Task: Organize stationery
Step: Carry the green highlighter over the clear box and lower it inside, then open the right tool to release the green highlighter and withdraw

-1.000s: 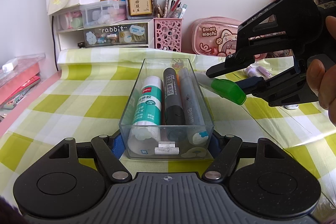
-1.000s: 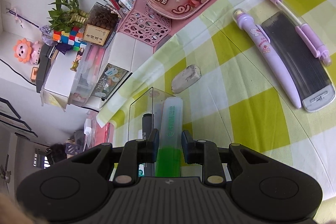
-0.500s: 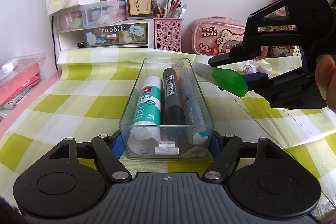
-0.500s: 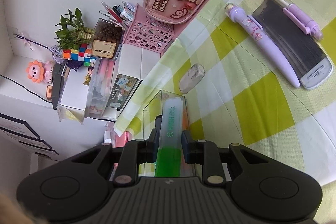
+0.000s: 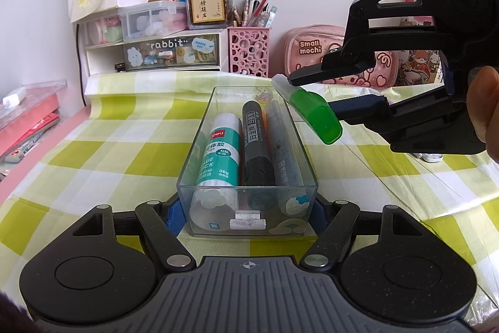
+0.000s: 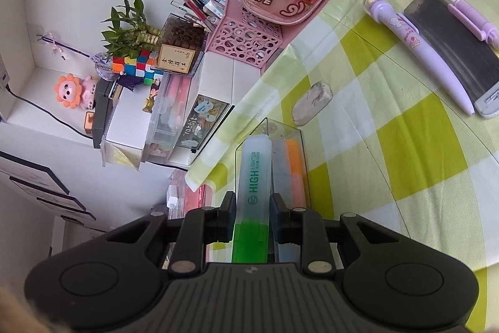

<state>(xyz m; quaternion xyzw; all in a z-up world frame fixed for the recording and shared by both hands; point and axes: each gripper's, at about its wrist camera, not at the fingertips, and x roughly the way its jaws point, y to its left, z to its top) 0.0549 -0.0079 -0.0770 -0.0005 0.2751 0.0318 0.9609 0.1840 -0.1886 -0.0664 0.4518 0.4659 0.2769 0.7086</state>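
Tray [image 5: 199,142], braced by left gripper [image 5: 248,213], already holds glue and markers; right gripper [image 6: 252,216] grasps highlighter [image 6: 253,177] above it; pens at upper right remain.

Both views are bright and evenly lit, looks like soft daylight, with only faint shadows on the checkered cloth [image 5: 93,152]. Heavy fisheye bending at the edges and dark corners. Some glare on the clear box [image 5: 199,145] walls. Mostly sharp, though the hand [image 5: 483,111] at the right edge is blurry.
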